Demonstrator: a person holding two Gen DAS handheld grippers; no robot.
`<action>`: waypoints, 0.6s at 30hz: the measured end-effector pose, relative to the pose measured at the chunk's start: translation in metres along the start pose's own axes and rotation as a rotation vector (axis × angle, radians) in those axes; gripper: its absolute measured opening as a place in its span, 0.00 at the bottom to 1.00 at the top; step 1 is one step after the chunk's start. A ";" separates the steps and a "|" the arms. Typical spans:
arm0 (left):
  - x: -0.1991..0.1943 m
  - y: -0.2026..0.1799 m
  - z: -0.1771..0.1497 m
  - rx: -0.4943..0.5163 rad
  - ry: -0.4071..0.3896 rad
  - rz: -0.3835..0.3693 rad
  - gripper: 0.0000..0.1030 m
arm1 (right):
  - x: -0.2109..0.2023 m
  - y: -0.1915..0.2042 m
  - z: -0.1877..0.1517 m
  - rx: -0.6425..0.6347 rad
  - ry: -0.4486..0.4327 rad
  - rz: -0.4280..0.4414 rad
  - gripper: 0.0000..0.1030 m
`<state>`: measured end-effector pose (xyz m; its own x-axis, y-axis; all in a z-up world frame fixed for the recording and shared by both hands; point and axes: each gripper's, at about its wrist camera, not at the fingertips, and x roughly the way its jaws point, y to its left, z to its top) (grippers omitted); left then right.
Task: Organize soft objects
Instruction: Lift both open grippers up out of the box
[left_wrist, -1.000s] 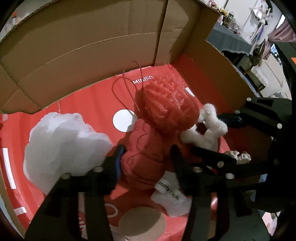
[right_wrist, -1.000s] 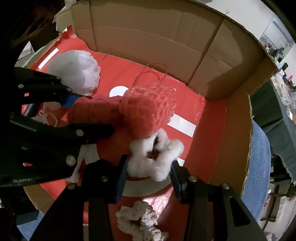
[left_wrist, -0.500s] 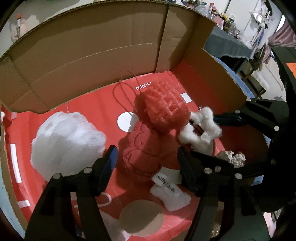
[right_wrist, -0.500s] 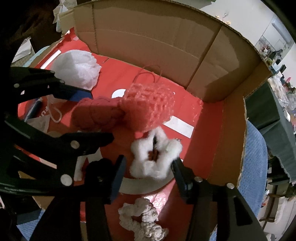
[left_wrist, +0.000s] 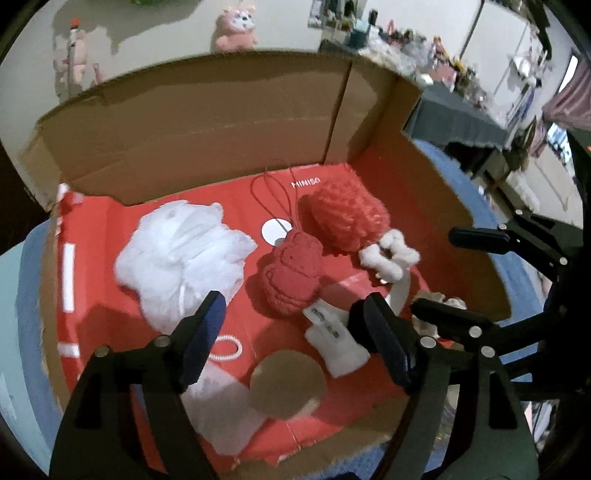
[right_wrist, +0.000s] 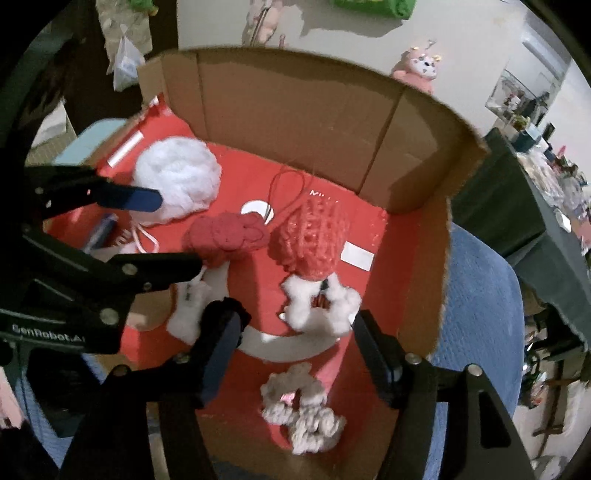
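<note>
We are spreading the left claw (left_wrist: 291, 325) above the dark red knitted plush (left_wrist: 293, 273), opening the right claw (right_wrist: 295, 336) around the white fluffy scrunchie (right_wrist: 317, 302), both lying inside the red-lined cardboard box (left_wrist: 207, 122), nothing gripped.

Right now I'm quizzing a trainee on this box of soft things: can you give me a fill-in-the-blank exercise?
1. The soft things lie in a cardboard box whose floor is ____.
2. The loose fluffy heap is ____ in colour.
3. The word printed near the back wall is ____.
4. Between the jaws of the left gripper and right gripper, nothing is ____.

Missing: red; white; MINISO; held
</note>
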<state>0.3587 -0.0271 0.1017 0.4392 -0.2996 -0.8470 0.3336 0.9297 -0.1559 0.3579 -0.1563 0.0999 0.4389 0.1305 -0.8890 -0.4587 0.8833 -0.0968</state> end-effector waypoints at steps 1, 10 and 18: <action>-0.006 0.001 -0.003 -0.009 -0.017 -0.003 0.74 | -0.006 0.000 -0.002 0.013 -0.013 0.005 0.71; -0.053 -0.005 -0.043 -0.044 -0.181 0.012 0.85 | -0.053 0.008 -0.035 0.078 -0.163 -0.005 0.88; -0.078 -0.005 -0.082 -0.057 -0.339 0.081 0.91 | -0.064 0.026 -0.064 0.146 -0.285 -0.107 0.97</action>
<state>0.2543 0.0092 0.1262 0.7172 -0.2695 -0.6426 0.2437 0.9610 -0.1310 0.2680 -0.1704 0.1259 0.6868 0.1359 -0.7140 -0.2919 0.9512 -0.0997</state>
